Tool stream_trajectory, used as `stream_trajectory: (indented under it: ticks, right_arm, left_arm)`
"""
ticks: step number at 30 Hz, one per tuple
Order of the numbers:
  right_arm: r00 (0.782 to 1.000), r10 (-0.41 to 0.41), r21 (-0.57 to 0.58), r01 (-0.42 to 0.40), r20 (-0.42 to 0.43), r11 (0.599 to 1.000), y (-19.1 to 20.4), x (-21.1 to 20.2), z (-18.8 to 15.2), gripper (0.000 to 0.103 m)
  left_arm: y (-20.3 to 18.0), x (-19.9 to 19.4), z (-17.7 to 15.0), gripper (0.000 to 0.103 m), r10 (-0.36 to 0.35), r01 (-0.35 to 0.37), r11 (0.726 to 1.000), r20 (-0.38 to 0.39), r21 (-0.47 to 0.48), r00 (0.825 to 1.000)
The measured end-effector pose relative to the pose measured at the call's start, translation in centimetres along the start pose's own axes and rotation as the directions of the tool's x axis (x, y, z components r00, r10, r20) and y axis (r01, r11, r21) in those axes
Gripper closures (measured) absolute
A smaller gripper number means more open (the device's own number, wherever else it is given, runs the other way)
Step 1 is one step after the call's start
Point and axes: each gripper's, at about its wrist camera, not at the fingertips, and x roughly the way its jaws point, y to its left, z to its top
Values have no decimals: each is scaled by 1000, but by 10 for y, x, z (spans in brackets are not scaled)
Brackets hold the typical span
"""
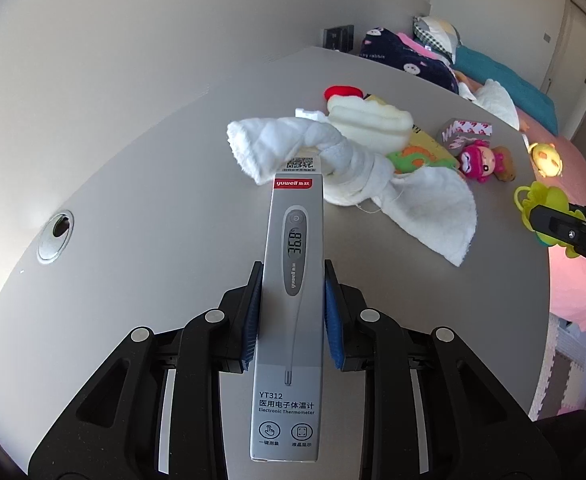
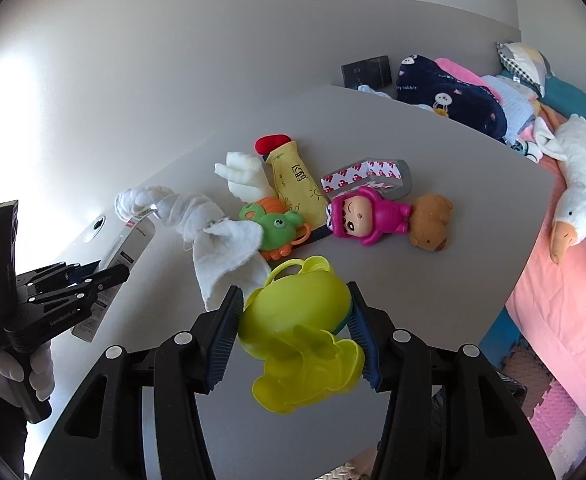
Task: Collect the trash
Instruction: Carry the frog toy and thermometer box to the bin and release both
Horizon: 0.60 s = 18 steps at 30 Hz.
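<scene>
My left gripper (image 1: 293, 272) is shut on a grey thermometer box (image 1: 291, 300) and holds it above the grey table (image 1: 153, 200); the box also shows in the right wrist view (image 2: 129, 248) with the left gripper (image 2: 89, 276). My right gripper (image 2: 293, 296) is shut on a yellow-green plastic toy (image 2: 301, 340) above the table's near edge; in the left wrist view the toy (image 1: 541, 208) shows at the far right. A twisted white cloth (image 1: 353, 168) lies just beyond the box, and it also shows in the right wrist view (image 2: 213, 236).
On the table (image 2: 433, 288) lie a yellow packet (image 2: 297, 184), a red-and-white tape roll (image 2: 373, 176), a green frog toy (image 2: 277, 228), a pink doll (image 2: 369, 216), a brown plush (image 2: 433, 220) and white fluff (image 2: 245, 176). A pink bed (image 2: 565, 300) with a goose plush (image 2: 573, 196) stands right.
</scene>
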Motion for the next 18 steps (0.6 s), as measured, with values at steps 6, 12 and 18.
stream_trajectory:
  ticks: [6,12,18]
  right_arm:
    - [999,6,10,-6,36,1000,-11,-19,-1,50]
    - [998,0,23,-1,64,1000,-29,-36,-1,50]
    - [996,-28,49,23,89,999,-51,-57,-7,50]
  left_arm:
    - [-14,-18,9,76,5,-5,1000,40,6,999]
    - [-39,-30,20,76,-9,6,999,74,39,997]
    - [-72,-32,29,76,-48,40,995,86,90,995]
